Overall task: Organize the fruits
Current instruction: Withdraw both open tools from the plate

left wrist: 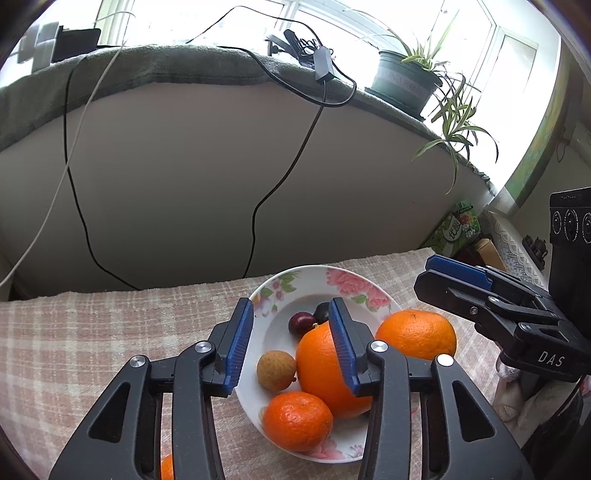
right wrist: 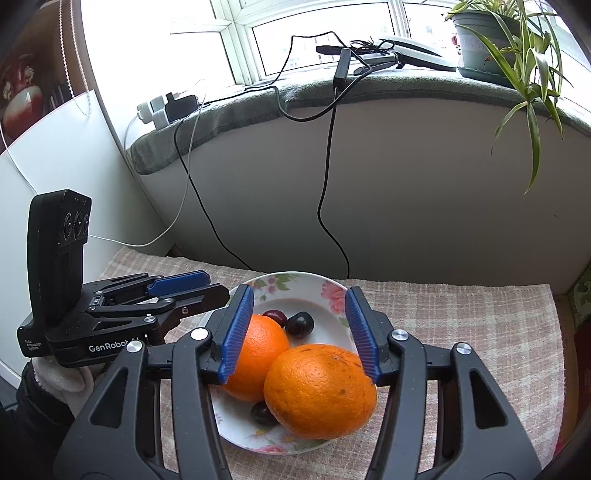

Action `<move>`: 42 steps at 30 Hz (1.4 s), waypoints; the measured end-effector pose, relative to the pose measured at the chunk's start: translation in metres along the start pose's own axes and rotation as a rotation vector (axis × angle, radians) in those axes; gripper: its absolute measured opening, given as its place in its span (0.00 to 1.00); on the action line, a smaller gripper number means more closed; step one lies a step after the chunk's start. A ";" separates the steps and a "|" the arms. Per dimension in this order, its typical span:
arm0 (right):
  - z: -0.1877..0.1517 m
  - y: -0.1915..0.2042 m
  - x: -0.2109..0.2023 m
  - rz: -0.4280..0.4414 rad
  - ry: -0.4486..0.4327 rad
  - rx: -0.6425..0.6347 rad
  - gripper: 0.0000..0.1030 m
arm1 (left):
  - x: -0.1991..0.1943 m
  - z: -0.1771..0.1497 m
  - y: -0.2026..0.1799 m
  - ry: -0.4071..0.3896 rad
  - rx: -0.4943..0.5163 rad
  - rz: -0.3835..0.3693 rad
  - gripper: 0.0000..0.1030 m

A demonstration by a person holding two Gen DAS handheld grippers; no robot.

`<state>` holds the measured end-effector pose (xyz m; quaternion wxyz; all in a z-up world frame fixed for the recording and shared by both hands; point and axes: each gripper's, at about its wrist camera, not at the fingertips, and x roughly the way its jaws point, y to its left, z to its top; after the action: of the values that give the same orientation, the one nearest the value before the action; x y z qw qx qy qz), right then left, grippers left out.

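The floral bowl [right wrist: 334, 291] sat near the checked cloth's [right wrist: 461, 314] far edge, with bare cloth to its right. The right gripper [right wrist: 308, 328] gaped wide above an orange [right wrist: 317, 391] overlapping the bowl's near rim, touching nothing; the left gripper [left wrist: 291, 341] hovered open over the bowl.

Bright daylight pours through a white-framed window [right wrist: 325, 33] at 12 o'clock. Below it runs a grey-covered sill [left wrist: 166, 62] carrying black cables [right wrist: 328, 155] and a potted spider plant [left wrist: 413, 77] at 2 o'clock, above a pale wall [left wrist: 184, 177]. A checked cloth covers the tabletop [left wrist: 92, 332].

Oranges [left wrist: 325, 373] and cherries [left wrist: 301, 322] lie in the bowl [left wrist: 295, 284] on the cloth [left wrist: 92, 332].
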<state>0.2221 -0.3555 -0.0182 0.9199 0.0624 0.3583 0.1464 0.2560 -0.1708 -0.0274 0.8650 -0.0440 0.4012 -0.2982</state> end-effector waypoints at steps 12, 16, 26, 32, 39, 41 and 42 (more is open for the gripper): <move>0.002 -0.006 -0.017 -0.037 -0.049 0.049 0.85 | -0.007 -0.002 -0.005 -0.003 0.004 0.030 0.68; 0.001 -0.003 -0.022 -0.044 -0.055 0.044 0.85 | -0.011 -0.005 -0.007 -0.002 0.013 0.050 0.71; -0.004 0.002 -0.035 -0.050 -0.069 0.054 0.85 | -0.031 -0.010 -0.017 -0.034 0.044 0.083 0.72; -0.008 0.007 -0.047 -0.058 -0.087 0.057 0.85 | -0.050 -0.015 -0.023 -0.066 0.058 0.098 0.72; -0.013 0.018 -0.059 -0.063 -0.103 0.047 0.85 | -0.072 -0.023 -0.027 -0.100 0.070 0.117 0.72; -0.014 0.021 -0.061 -0.060 -0.101 0.044 0.85 | -0.079 -0.026 -0.027 -0.106 0.072 0.123 0.72; -0.016 0.023 -0.061 -0.058 -0.101 0.042 0.85 | -0.081 -0.027 -0.027 -0.110 0.075 0.127 0.72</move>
<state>0.1635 -0.3527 0.0144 0.9391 0.0787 0.3163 0.1088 0.1824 -0.1440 0.0172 0.9038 -0.0024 0.3439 -0.2546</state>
